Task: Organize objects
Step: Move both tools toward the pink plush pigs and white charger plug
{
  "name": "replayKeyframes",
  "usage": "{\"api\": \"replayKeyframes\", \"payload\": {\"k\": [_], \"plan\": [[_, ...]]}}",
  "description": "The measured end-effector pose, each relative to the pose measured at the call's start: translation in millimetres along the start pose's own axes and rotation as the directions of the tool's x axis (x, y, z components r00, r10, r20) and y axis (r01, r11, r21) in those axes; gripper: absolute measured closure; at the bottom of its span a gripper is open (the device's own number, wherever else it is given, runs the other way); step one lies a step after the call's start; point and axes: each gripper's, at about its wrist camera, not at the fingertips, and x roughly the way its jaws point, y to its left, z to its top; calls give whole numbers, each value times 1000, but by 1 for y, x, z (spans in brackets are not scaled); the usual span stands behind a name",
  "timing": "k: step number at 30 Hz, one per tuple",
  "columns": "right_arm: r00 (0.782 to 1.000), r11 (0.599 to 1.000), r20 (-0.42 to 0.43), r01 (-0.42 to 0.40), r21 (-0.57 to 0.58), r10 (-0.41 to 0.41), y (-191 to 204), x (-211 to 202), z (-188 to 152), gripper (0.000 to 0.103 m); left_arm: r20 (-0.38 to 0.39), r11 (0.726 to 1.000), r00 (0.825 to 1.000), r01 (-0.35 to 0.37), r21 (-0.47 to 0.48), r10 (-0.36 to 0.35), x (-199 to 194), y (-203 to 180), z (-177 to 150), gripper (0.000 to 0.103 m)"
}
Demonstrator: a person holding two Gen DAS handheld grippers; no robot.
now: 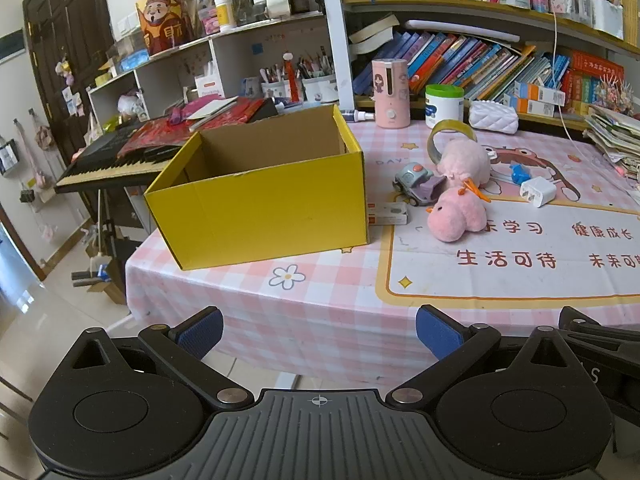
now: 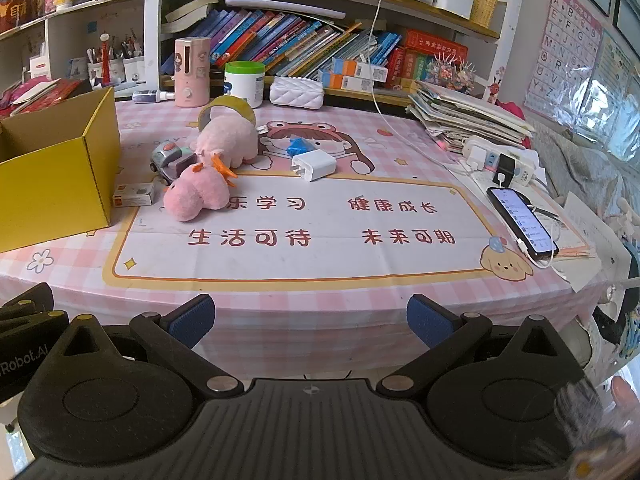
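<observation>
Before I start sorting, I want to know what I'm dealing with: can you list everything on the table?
Cardboard box: one, yellow, open, table's left end.
Plush toys: two, pink, beside the box.
Toy car: one, grey, behind the front plush.
Tape roll: one, leaning on the rear plush.
Charger plug: one, white, table's middle.
Small flat box: one, white and orange, by the yellow box.
Phone: one, screen lit, right edge.
Paper stack: one, right rear.
Left gripper: fingers open, empty.
Right gripper: fingers open, empty.
</observation>
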Motion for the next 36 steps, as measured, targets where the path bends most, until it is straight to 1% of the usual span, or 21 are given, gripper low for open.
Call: {"api": "replayKeyframes", "payload": {"k": [17,36], "plan": [[1000,1000,0,-4,-7,4,2,-1,-1,0,-14,1000,1000,-5,-12,5,-2,2,-4,0],[1000,1000,9,-4,-6,4,0,-4,-3,0,-4,1000,1000,-1,-7,1,-6,-1,-3,0]]}}
